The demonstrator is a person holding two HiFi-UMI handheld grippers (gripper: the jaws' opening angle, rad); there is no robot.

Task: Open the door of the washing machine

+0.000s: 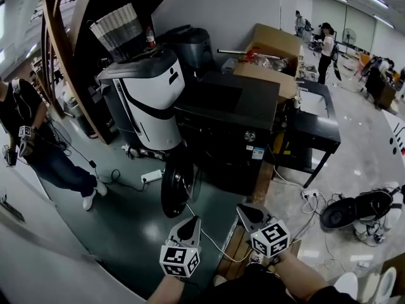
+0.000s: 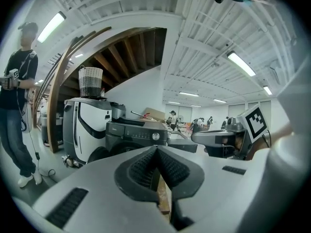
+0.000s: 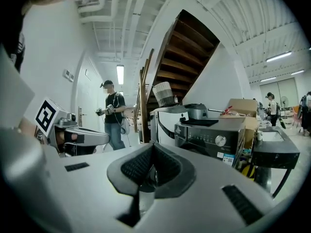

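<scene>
The black front-loading washing machine (image 1: 228,122) stands mid-floor, and its round dark door (image 1: 178,185) hangs swung open to the left of its front. Both grippers hover low in the head view, well short of the machine. My left gripper (image 1: 189,224) is shut and empty, and points toward the door's lower edge. My right gripper (image 1: 247,210) is also shut and empty, beside the machine's lower front. From the left gripper view the washing machine (image 2: 138,132) lies beyond the closed left gripper (image 2: 156,152). In the right gripper view the washing machine (image 3: 214,140) lies past the shut right gripper (image 3: 153,149).
A white appliance (image 1: 149,97) with a basket (image 1: 120,30) on top stands left of the washer. Cardboard boxes (image 1: 272,49) and a black table (image 1: 319,128) sit behind and right. Cables and a power strip (image 1: 152,176) lie on the floor. A person (image 1: 31,144) stands at left.
</scene>
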